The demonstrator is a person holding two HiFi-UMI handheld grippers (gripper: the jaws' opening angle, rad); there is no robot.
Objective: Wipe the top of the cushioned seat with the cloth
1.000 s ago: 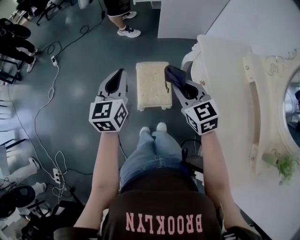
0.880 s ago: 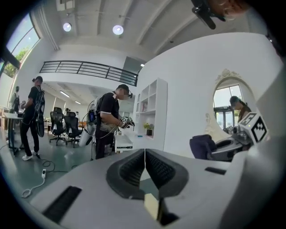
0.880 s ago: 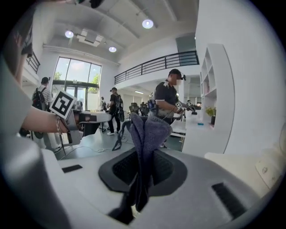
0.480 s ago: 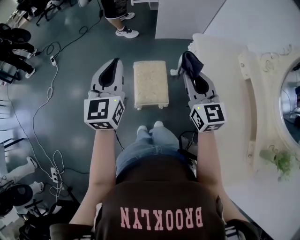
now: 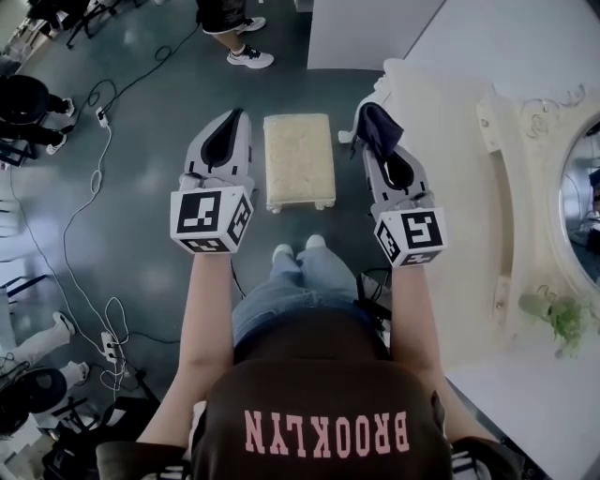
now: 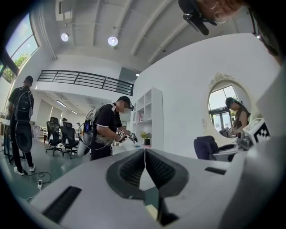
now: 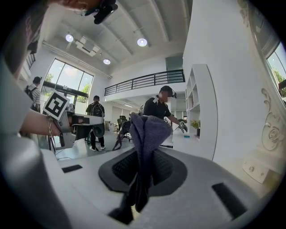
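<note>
The cushioned seat (image 5: 299, 159), a small cream stool with a padded top, stands on the dark floor between my two grippers in the head view. My right gripper (image 5: 375, 122) is raised to the right of it, shut on a dark blue cloth (image 5: 378, 128). In the right gripper view the cloth (image 7: 147, 134) stands bunched between the jaws and hangs below them. My left gripper (image 5: 234, 120) is held up left of the seat, jaws shut with nothing between them (image 6: 144, 154). Both grippers point level out into the room, well above the seat.
A cream dressing table (image 5: 469, 169) with an oval mirror (image 5: 581, 187) stands at the right, close to my right arm. Cables (image 5: 84, 216) trail over the floor at the left. A person (image 5: 230, 19) stands beyond the seat. Office chairs (image 5: 28, 94) line the far left.
Both grippers have lifted and swung apart. The right one carried the cloth from above the seat's right edge out to the right, beside the dressing table.
</note>
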